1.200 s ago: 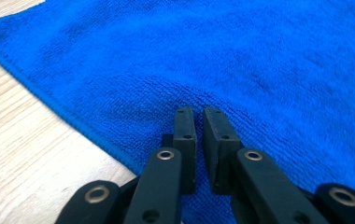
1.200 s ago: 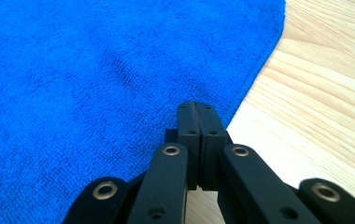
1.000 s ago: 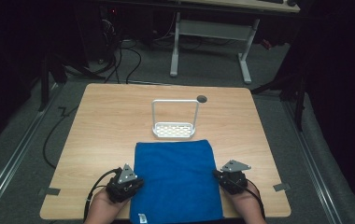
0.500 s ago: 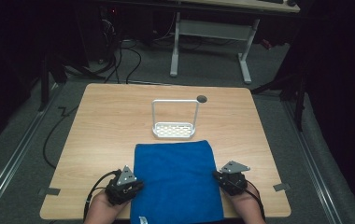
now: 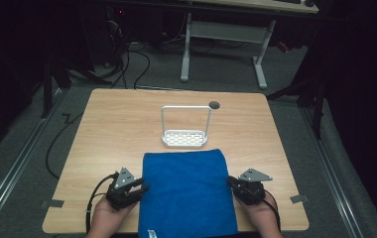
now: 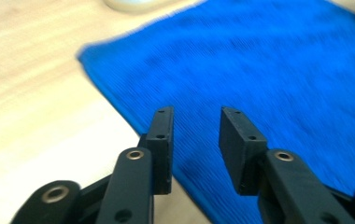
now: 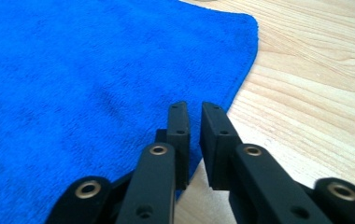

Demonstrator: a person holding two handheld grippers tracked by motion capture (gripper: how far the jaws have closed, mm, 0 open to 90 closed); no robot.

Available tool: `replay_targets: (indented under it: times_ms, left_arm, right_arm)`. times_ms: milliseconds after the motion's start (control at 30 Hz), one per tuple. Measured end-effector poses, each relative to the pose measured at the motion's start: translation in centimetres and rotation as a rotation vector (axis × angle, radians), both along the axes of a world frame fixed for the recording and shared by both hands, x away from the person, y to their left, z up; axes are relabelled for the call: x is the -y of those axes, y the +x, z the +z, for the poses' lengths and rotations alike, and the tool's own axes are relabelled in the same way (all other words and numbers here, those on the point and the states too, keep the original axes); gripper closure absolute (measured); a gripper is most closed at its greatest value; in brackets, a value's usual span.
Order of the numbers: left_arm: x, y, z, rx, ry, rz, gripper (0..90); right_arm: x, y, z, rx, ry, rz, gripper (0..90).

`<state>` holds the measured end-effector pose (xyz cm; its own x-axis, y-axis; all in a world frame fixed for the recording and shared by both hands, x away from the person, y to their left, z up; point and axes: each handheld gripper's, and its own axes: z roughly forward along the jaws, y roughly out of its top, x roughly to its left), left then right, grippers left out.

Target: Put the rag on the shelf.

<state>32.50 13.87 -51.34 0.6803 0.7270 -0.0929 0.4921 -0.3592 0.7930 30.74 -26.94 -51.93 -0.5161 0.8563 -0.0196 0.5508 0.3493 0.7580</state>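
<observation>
A folded blue towel (image 5: 186, 191) lies flat at the front middle of the wooden table (image 5: 117, 129). My left gripper (image 5: 143, 189) sits at the towel's left edge. In the left gripper view its jaws have just been opening; the left gripper (image 6: 196, 113) now stands open over the towel (image 6: 259, 70) edge with nothing pinched. My right gripper (image 5: 232, 182) rests at the towel's right edge. In the right gripper view the right gripper (image 7: 194, 108) has just parted to a narrow gap, and the towel (image 7: 82, 70) hem lies just beyond it, not clamped.
A white wire rack (image 5: 185, 135) with a tall handle stands just behind the towel. A dark round hole (image 5: 214, 104) sits in the tabletop behind it. Bare wood lies left and right of the towel. A desk frame (image 5: 223, 44) and cables stand on the floor beyond.
The left gripper's jaws stand wider apart at the towel's left edge than before. Both hands have stayed almost where they were, and the towel has not moved.
</observation>
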Motion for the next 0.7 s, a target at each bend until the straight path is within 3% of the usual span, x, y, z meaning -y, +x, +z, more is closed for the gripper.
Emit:
replay_targets:
  times_ms: [200, 267, 400, 600, 700]
  left_arm:
    - [0.3, 1.8, 1.0, 0.026, 0.004, 0.050, 58.9]
    - [0.5, 2.9, 1.4, 0.017, -0.001, 0.063, 57.4]
    - [1.2, 4.9, 1.7, 0.028, 0.004, 0.088, 60.4]
    - [1.4, 8.2, 0.5, 0.007, 0.040, 0.143, 60.6]
    - [1.0, 9.3, -0.5, -0.035, 0.030, 0.170, 60.8]
  right_arm:
    - [0.5, 0.2, 0.1, 0.015, 0.023, -0.022, 77.7]
    - [0.6, 0.2, 0.1, 0.025, 0.026, -0.028, 76.4]
    - [0.7, 0.1, 0.3, 0.030, 0.032, -0.027, 76.3]
    - [0.4, 0.0, 0.4, 0.042, 0.027, -0.023, 76.4]
    - [0.4, 0.1, 0.4, 0.051, 0.027, -0.019, 74.7]
